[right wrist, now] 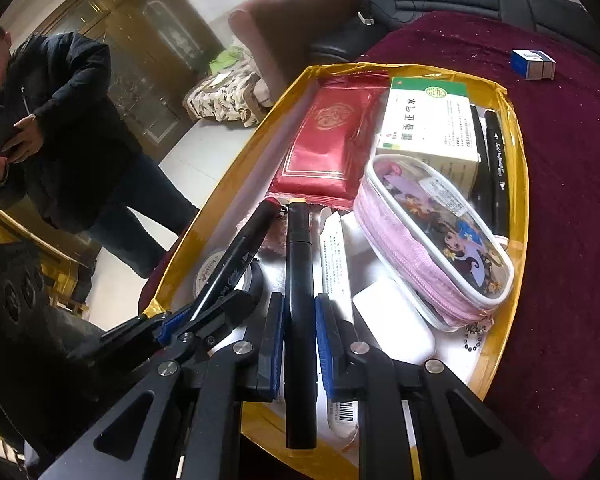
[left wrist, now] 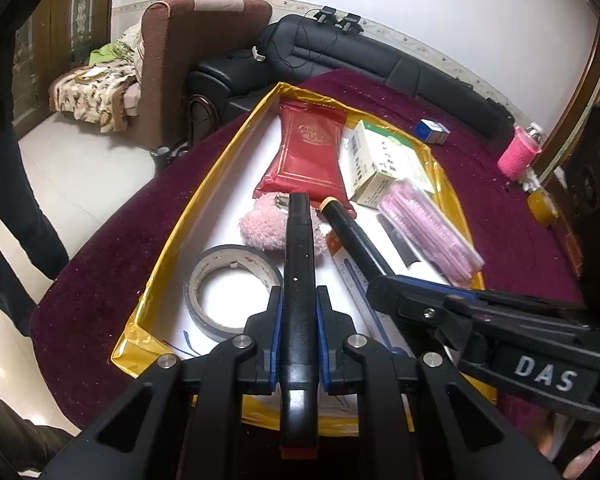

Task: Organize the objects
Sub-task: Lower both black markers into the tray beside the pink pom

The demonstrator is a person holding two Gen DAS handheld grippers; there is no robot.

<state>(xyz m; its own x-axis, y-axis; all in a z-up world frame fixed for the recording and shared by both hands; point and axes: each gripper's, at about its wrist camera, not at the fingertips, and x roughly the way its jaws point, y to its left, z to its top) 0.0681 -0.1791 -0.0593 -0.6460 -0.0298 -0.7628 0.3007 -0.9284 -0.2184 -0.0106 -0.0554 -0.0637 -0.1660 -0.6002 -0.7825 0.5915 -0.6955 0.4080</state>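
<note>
A yellow-rimmed tray (left wrist: 172,248) on a maroon tablecloth holds a red pouch (left wrist: 304,152), a white-green medicine box (left wrist: 384,164), a pink pencil case (left wrist: 432,232), a pink fluffy item (left wrist: 260,228) and a tape roll (left wrist: 228,288). My left gripper (left wrist: 298,332) is shut on a black marker (left wrist: 298,264) and holds it over the tray. My right gripper (right wrist: 298,344) is shut on a black marker with a yellow end (right wrist: 299,264) beside it. In the right wrist view the left gripper (right wrist: 196,320) and its marker (right wrist: 240,248) show on the left, with the tray rim (right wrist: 518,184), pouch (right wrist: 324,144), box (right wrist: 432,120) and case (right wrist: 432,236).
A small blue box (left wrist: 432,130) lies on the cloth (left wrist: 500,216) beyond the tray. A pink-wrapped bottle (left wrist: 518,152) stands at the table's right edge. Black sofa (left wrist: 340,56) and brown armchair behind. A person in a dark jacket (right wrist: 60,128) stands left of the table.
</note>
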